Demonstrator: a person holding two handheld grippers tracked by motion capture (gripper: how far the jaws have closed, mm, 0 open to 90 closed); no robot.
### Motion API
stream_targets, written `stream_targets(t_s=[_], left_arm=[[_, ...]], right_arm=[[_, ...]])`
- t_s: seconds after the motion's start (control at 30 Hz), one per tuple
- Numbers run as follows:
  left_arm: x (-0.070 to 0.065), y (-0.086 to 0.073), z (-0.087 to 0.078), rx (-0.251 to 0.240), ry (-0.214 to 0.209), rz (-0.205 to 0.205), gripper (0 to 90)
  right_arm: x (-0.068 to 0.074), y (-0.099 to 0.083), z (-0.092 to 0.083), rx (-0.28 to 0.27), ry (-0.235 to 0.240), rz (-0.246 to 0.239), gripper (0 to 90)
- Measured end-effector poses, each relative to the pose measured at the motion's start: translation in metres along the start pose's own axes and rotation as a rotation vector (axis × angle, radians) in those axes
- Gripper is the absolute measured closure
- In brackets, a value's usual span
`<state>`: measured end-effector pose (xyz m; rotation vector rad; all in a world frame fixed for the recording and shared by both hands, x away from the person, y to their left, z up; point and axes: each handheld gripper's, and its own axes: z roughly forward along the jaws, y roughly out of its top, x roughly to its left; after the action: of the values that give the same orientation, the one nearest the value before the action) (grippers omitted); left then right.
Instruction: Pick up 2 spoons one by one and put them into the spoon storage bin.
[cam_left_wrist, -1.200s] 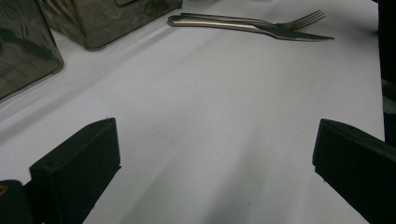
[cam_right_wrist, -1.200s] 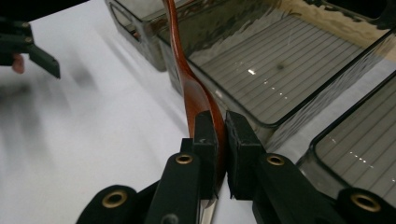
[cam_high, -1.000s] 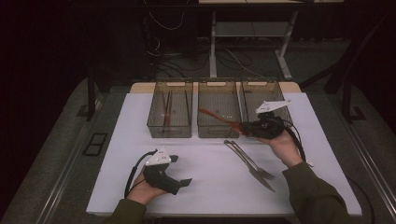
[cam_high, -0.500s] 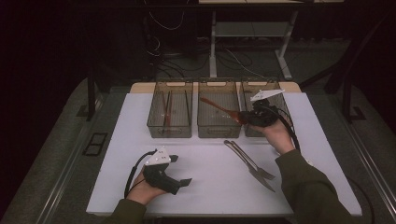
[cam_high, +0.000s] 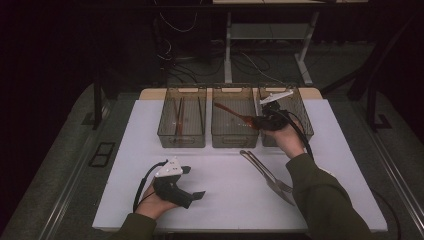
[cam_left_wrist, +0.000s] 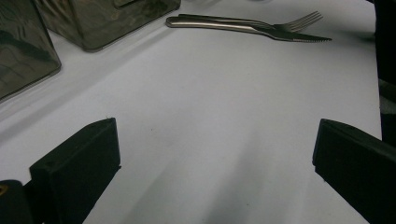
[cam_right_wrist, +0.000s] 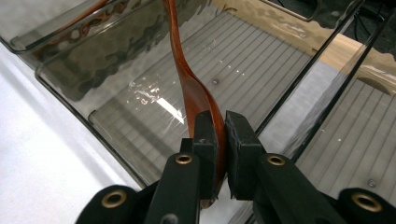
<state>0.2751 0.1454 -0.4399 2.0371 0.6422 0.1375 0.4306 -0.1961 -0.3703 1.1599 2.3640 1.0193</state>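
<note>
A dark room with cables and desk legs is being seen behind a white table (cam_high: 125, 165), on which three smoky clear bins are being kept in a row along the far edge. The left bin (cam_high: 182, 122) is being occupied by thin brown sticks, while the middle bin (cam_high: 235, 135) and the right bin (cam_high: 300, 107) are standing just beside it. A wooden spoon (cam_right_wrist: 187, 79) is being gripped by the right gripper (cam_right_wrist: 219, 126), whose jaws are being pressed together on the spoon's bowl end; the spoon is being held in the air above the middle bin, near the wall shared with the right bin, with its handle being pointed toward the left bin. In the high view the spoon (cam_high: 235, 114) is being seen slanting over the middle bin from the right gripper (cam_high: 262, 121). The left gripper (cam_high: 192, 185) is being rested near the table's near edge, toward the left corner, with its jaws being held wide apart and nothing between them. A metal fork (cam_left_wrist: 299, 21) and a metal knife (cam_left_wrist: 252, 29) are being left lying side by side, touching, toward the near right part of the table.
</note>
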Motion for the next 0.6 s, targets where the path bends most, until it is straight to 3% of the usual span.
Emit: stream_targets(t_s=[0.33, 0.6], left_arm=[[0.0, 0.0, 0.0, -0.005, 0.001, -0.005, 0.0], [0.001, 0.0, -0.001, -0.003, 0.005, -0.002, 0.0]], right_arm=[[-0.001, -0.003, 0.002, -0.024, 0.035, 0.023, 68.7], [-0.005, -0.01, -0.007, -0.063, 0.118, 0.045, 55.3]])
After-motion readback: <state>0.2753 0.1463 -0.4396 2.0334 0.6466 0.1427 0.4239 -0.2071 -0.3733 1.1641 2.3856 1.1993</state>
